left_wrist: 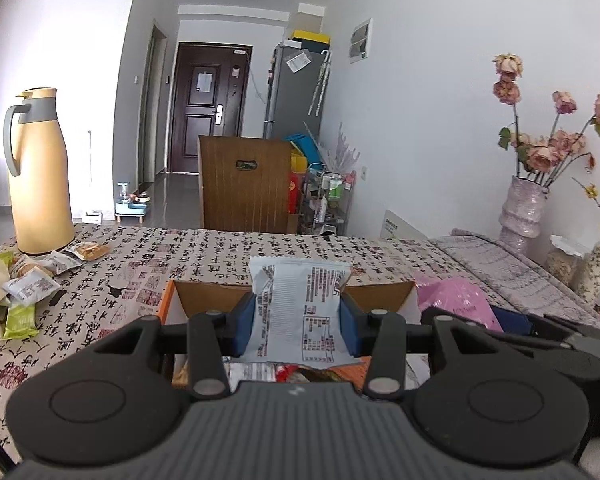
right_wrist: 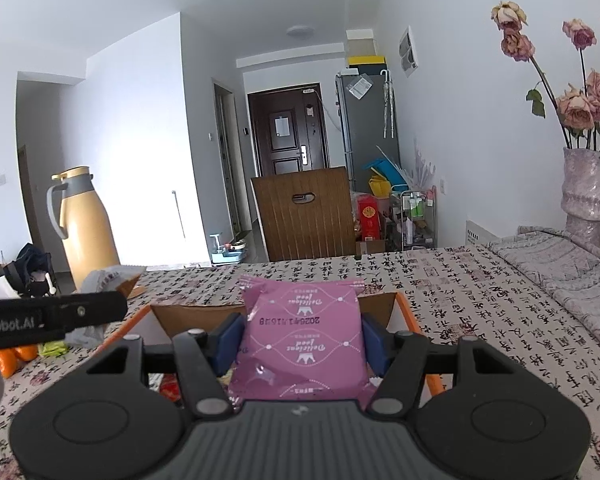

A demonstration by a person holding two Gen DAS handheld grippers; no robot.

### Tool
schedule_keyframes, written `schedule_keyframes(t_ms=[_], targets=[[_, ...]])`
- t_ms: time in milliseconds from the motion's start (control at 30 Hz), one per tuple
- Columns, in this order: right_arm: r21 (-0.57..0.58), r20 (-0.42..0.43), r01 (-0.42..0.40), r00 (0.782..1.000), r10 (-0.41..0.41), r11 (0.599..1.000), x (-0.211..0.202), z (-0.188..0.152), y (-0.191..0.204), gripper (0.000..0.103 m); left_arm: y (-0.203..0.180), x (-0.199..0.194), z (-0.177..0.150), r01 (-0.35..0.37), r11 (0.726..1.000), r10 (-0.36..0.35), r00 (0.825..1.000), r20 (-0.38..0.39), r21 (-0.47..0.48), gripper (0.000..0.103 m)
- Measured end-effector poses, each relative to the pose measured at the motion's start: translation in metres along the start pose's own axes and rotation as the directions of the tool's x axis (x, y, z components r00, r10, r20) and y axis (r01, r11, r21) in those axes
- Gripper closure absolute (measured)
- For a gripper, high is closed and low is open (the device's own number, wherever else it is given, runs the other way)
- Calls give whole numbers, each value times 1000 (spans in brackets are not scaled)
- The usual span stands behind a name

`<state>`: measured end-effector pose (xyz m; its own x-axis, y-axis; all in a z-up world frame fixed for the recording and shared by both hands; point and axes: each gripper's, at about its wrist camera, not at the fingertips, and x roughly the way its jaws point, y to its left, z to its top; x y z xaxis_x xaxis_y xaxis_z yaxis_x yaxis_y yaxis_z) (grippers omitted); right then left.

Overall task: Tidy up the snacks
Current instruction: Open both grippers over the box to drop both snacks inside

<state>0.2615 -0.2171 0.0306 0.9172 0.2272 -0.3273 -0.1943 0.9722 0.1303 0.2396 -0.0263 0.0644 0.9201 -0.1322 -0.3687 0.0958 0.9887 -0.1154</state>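
Right now 2 snack packs are held, one per gripper. The left gripper (left_wrist: 298,320) is closed on a white snack pack (left_wrist: 300,308), pinched at both sides by the blue pads (left_wrist: 244,322). The right gripper (right_wrist: 300,340) is closed on a pink snack pack (right_wrist: 304,336), squeezed the same way.

Both packs are held upright, long side pointing up and away from the hands, w/ the cardboard box (left_wrist: 204,300) just below and in front. The box's far wall can be seen behind each pack, and other snacks are seen inside it under the white pack. So the box lies straight ahead and down from both grippers; neither looks clearly closer.

It is judged that the packs are about to be dropped in: each only needs to be lowered a bit, then let go. More loose snacks (left_wrist: 32,288) are left by the yellow jug (left_wrist: 40,172), well apart to the left, so the job is not done yet.
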Motion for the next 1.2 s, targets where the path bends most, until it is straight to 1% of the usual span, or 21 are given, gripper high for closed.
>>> schedule_keyframes(t_ms=[167, 267, 433, 533, 633, 667, 700, 733, 767, 800, 833, 900, 1000, 1200], targets=[[18, -29, 12, 1000, -11, 1000, 19, -11, -8, 42, 10, 20, -9, -21, 1000, 21, 1000, 2, -20, 59], [22, -43, 27, 999, -26, 999, 25, -17, -12, 42, 19, 30, -14, -30, 999, 29, 999, -28, -39, 59], [11, -50, 22, 999, -21, 1000, 27, -21, -10, 42, 20, 34, -19, -29, 999, 28, 999, -39, -27, 59], [8, -43, 25, 999, -24, 1000, 25, -23, -10, 47, 21, 33, -21, -28, 999, 27, 999, -30, -29, 59], [11, -42, 22, 999, -22, 1000, 24, -22, -11, 46, 21, 30, -21, -31, 999, 30, 999, -19, -32, 55], [12, -42, 26, 999, -25, 1000, 24, -22, -11, 46, 21, 29, -21, -36, 999, 36, 999, -13, -37, 49], [15, -43, 29, 999, -28, 999, 24, -22, -11, 41, 22, 28, -21, -42, 998, 42, 999, -6, -40, 34], [21, -45, 30, 999, -29, 999, 24, -22, -12, 35, 22, 26, -20, -48, 998, 48, 999, 3, -43, 25], [27, -45, 33, 998, -32, 999, 23, -22, -13, 23, 22, 24, -21, -57, 997, 58, 998, 12, -47, 7], [30, -43, 41, 998, -40, 999, 23, -22, -14, 12, 22, 22, -21, -75, 996, 77, 997, 22, -55, 0], [33, -40, 52, 998, -51, 998, 22, -22, -15, 9, 22, 21, -21, -90, 994, 92, 995, 30, -62, 0], [48, -37, 63, 997, -61, 997, 22, -21, -17, 0, 26, 21, -20, -92, 993, 94, 995, 23, -77, 0], [70, -48, 66, 997, -63, 995, 23, -22, -21, 0, 29, 23, -20, -97, 991, 99, 995, 10, -92, 0], [71, -61, 68, 996, -64, 995, 25, -23, -22, 0, 30, 24, -20, -103, 990, 103, 995, 1, -94, 0]])
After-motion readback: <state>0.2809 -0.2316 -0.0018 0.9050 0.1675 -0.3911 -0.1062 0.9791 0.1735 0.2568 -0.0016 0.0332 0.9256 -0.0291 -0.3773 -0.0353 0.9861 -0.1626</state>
